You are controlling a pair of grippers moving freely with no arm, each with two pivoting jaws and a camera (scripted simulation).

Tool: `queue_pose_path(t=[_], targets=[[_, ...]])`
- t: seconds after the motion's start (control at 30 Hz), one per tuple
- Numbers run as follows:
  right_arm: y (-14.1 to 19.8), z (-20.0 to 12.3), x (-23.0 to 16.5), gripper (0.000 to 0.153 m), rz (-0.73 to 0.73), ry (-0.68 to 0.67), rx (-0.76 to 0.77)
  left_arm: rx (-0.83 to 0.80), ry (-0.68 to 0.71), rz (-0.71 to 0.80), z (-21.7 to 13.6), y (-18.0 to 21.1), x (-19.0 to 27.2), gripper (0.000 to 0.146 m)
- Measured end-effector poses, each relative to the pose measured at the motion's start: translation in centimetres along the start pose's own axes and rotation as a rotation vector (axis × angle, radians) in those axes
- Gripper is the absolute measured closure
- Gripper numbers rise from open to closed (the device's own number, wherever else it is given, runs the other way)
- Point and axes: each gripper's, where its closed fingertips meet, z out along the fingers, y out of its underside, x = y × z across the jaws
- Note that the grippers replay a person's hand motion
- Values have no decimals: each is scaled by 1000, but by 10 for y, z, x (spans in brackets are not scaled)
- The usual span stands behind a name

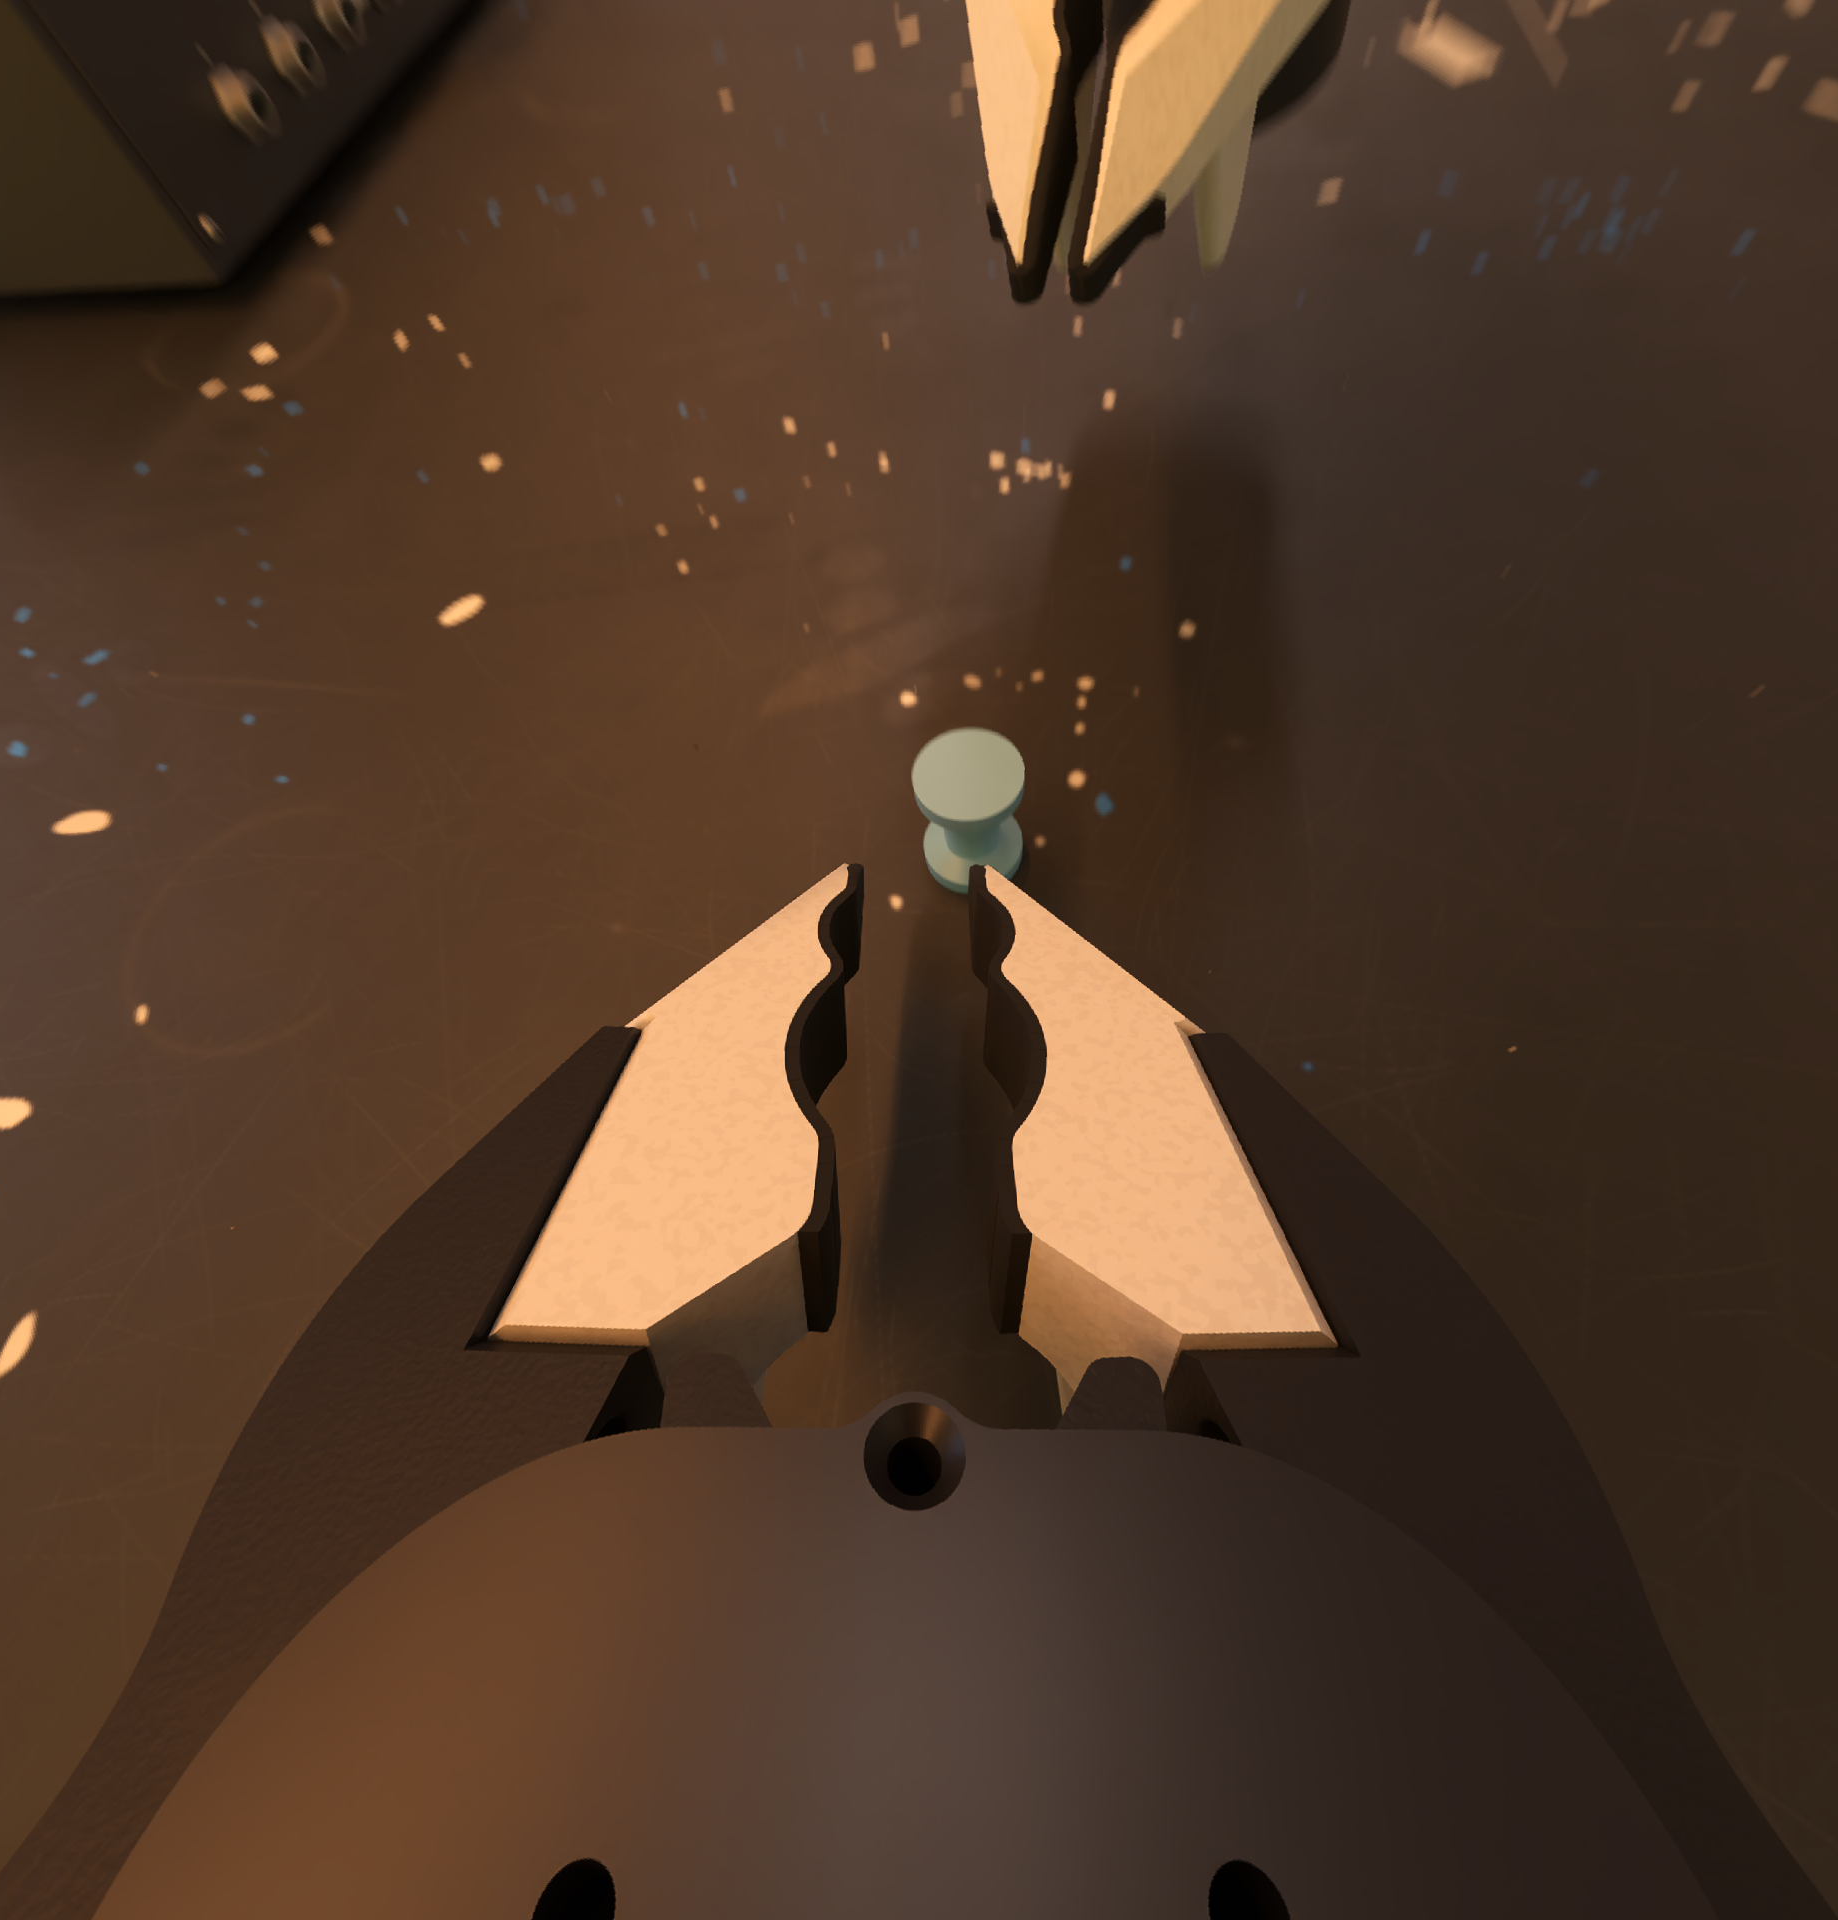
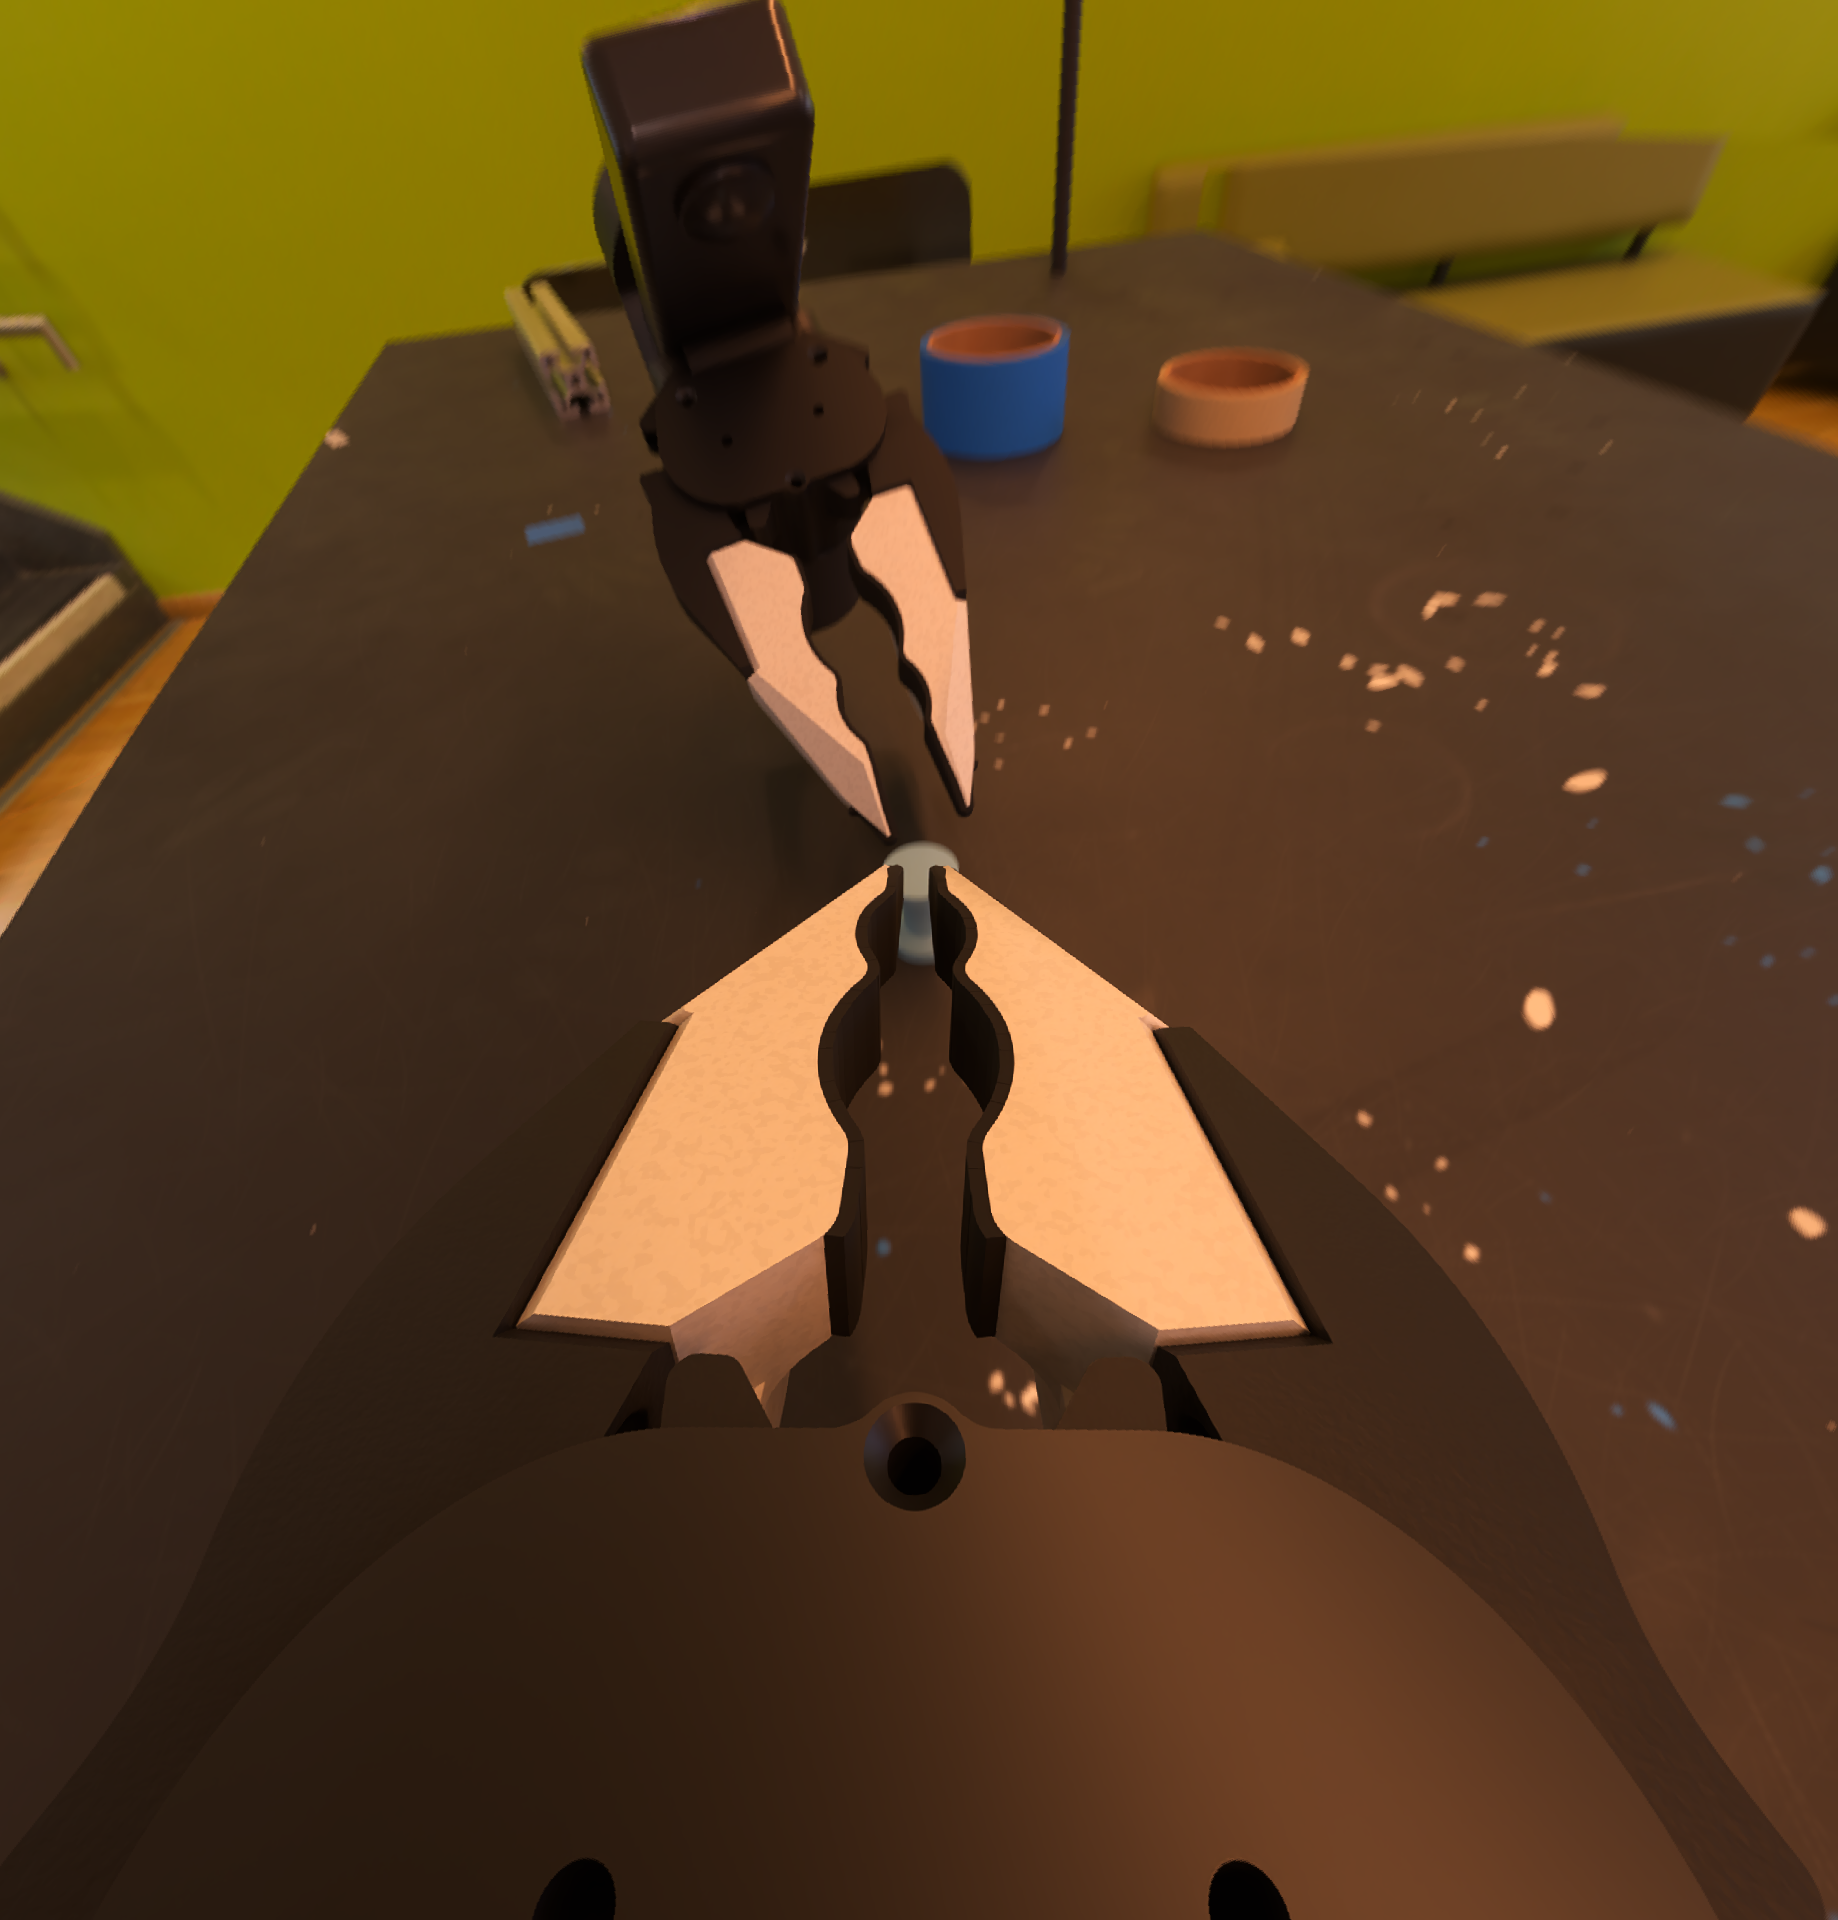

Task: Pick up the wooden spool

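The spool (image 1: 967, 805) is small and pale blue-green. It stands upright on the dark table (image 1: 479, 935), just beyond the right fingertip of my left gripper (image 1: 915, 878). The left gripper is open and empty, low over the table, with the spool slightly right of its gap. In the right wrist view the spool (image 2: 917, 914) shows through the narrow slit of my right gripper (image 2: 915, 873), which holds nothing. The left wrist view shows the right gripper (image 1: 1045, 281) hovering well beyond the spool, apart from it. The left gripper (image 2: 925, 821) also shows there, tips right behind the spool.
A blue cup (image 2: 993, 390) and a low tan bowl (image 2: 1229, 397) stand at the far end of the table. An aluminium bar (image 2: 562, 348) lies far left, beside a thin pole (image 2: 1066, 135). A dark box (image 1: 167, 125) sits at far left.
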Motion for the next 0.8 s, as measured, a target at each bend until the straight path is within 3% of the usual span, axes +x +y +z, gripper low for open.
queue_pose_path(t=[0.1, 0.37, 0.47, 0.57, 0.8], targets=[[17, -1, 1, 148, 16, -30, -68, -107, -4, 49, 14, 9, 4, 125], [22, 3, -2, 148, -24, -14, -107, -152, 13, 18, 31, 3, 12, 108], [23, 4, -2, 148, -26, -8, -111, -159, -29, 82, 33, 1, 11, 121], [23, 5, -2, 148, -30, -5, -113, -151, -28, 81, 33, 2, 11, 124], [16, 11, -9, 148, -15, -15, -84, 61, 128, -203, 15, -20, 10, 124]])
